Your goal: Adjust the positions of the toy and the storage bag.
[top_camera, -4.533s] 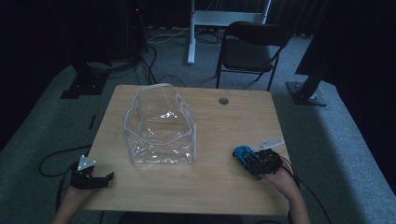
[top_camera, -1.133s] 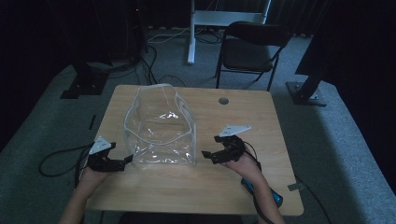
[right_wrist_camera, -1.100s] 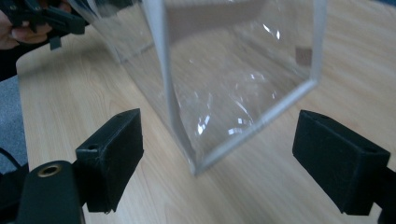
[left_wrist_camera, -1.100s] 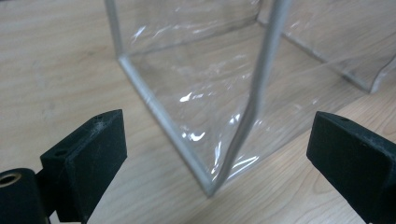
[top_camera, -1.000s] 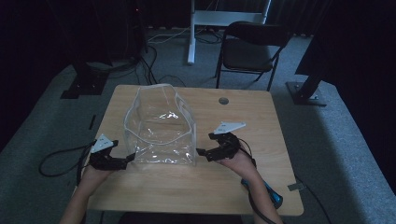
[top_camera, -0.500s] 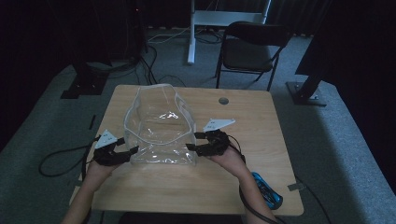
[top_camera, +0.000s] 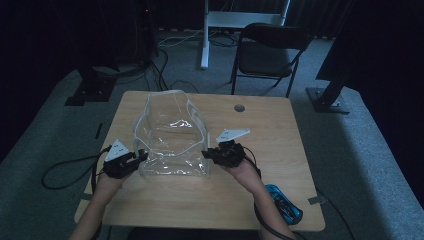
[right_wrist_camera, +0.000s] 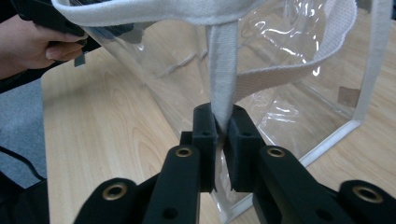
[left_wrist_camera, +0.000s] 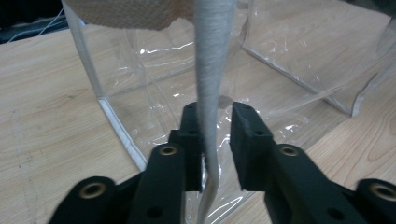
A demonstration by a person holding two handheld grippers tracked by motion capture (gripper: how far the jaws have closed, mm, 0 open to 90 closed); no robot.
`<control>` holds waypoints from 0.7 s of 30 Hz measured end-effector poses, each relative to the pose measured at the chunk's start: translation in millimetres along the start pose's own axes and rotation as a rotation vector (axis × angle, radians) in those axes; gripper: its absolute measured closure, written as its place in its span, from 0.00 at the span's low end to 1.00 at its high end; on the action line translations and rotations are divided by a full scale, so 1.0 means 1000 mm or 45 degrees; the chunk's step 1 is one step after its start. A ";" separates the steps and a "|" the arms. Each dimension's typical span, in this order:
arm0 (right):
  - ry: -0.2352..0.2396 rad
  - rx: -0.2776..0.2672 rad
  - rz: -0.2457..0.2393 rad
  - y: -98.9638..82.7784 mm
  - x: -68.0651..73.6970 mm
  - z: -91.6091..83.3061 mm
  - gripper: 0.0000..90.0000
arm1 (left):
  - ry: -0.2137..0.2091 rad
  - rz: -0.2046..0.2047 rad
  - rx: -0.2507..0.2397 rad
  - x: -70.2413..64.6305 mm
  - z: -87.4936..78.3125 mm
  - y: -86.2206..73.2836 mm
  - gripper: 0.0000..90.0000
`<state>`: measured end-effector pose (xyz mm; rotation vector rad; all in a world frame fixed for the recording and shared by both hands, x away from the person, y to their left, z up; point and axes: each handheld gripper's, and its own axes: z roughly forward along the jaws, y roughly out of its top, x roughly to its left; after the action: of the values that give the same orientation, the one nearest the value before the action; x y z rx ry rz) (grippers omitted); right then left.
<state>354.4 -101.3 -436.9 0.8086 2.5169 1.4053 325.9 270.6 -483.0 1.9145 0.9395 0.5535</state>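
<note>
Clear bag (top_camera: 172, 137) stands at table (top_camera: 280, 130) centre, slumped toward twelve o'clock. Right gripper (right_wrist_camera: 223, 125), just closing, is clamped on a white strap (right_wrist_camera: 223, 84). Left gripper (left_wrist_camera: 215, 135), also closing, is seen not fully pinched on its strap (left_wrist_camera: 211, 70); slippage is judged likely there when lifted, tipping the bag.

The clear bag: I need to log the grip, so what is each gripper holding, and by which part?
The right gripper pinches a white webbing strap of the clear bag. The left gripper has another strap between its jaws, touching one pad.
</note>
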 end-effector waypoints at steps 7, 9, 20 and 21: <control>-0.008 0.001 -0.001 -0.003 0.001 -0.004 0.95 | -0.010 -0.019 -0.018 -0.002 0.002 -0.002 0.95; -0.008 0.005 0.002 -0.003 0.001 -0.005 0.95 | -0.015 -0.015 -0.018 -0.004 0.003 -0.001 0.96; -0.058 -0.005 0.028 -0.015 -0.008 -0.025 0.95 | -0.062 0.024 -0.017 -0.019 0.017 0.006 0.97; -0.063 -0.004 0.028 -0.016 -0.009 -0.027 0.95 | -0.070 0.027 -0.013 -0.020 0.018 0.007 0.97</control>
<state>345.4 -132.7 -436.6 0.8622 2.4759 1.3786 328.8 242.6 -485.5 1.9224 0.8809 0.5148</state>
